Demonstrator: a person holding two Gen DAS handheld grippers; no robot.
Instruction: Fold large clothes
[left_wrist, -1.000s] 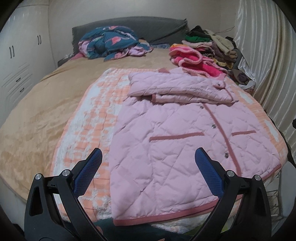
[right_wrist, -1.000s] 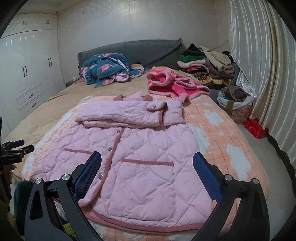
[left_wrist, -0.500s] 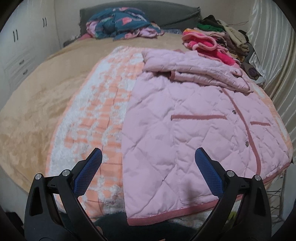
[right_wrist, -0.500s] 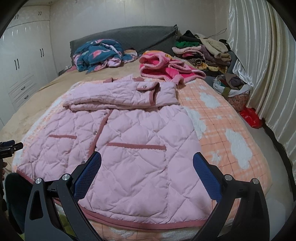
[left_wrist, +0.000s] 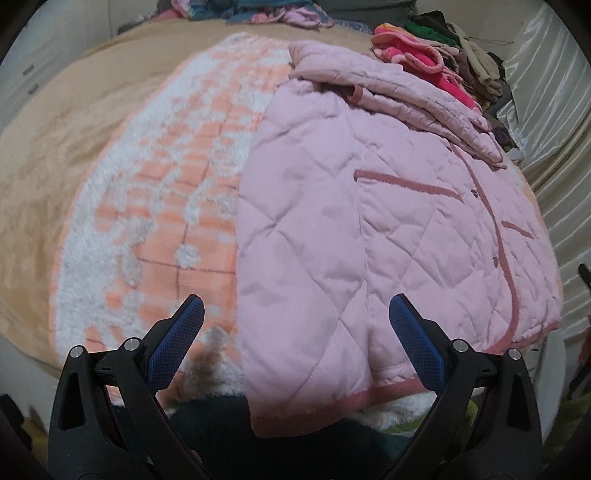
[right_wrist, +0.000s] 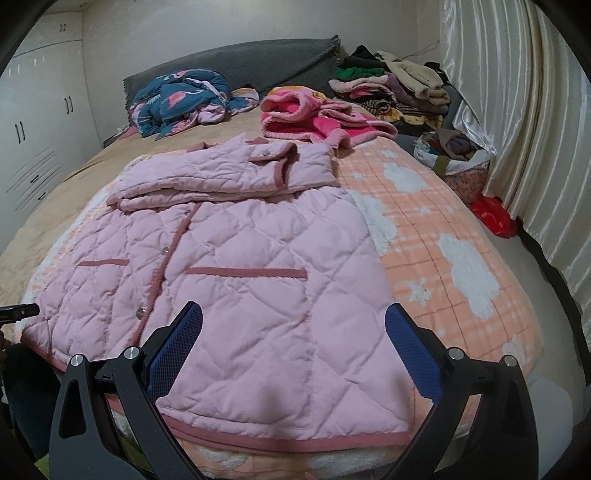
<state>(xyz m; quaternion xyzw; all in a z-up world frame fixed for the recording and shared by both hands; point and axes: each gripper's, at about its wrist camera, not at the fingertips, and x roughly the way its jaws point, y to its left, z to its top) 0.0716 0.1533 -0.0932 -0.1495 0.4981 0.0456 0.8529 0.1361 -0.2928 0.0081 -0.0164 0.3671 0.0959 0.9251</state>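
Observation:
A pink quilted jacket (left_wrist: 369, 236) (right_wrist: 240, 266) lies face up on the bed, both sleeves folded across its chest, its rose-trimmed hem at the near edge. My left gripper (left_wrist: 295, 332) hangs open just above the jacket's near left hem corner, nothing between its blue pads. Over the hem's right half, my right gripper (right_wrist: 293, 336) is open too, its fingers spread wide above the fabric. The left gripper's tip (right_wrist: 18, 312) shows at the left edge of the right wrist view.
An orange-and-white checked blanket (left_wrist: 166, 192) (right_wrist: 443, 258) lies under the jacket, on a tan bedspread (left_wrist: 48, 155). A pink robe (right_wrist: 314, 118), a blue patterned quilt (right_wrist: 181, 99) and stacked clothes (right_wrist: 391, 85) sit by the headboard. Curtains (right_wrist: 517, 110) and a red bag (right_wrist: 493, 216) are on the right.
Both grippers have come down and forward toward the jacket's near hem; the jacket looms larger in both views. Both stay open and the jacket has not moved.

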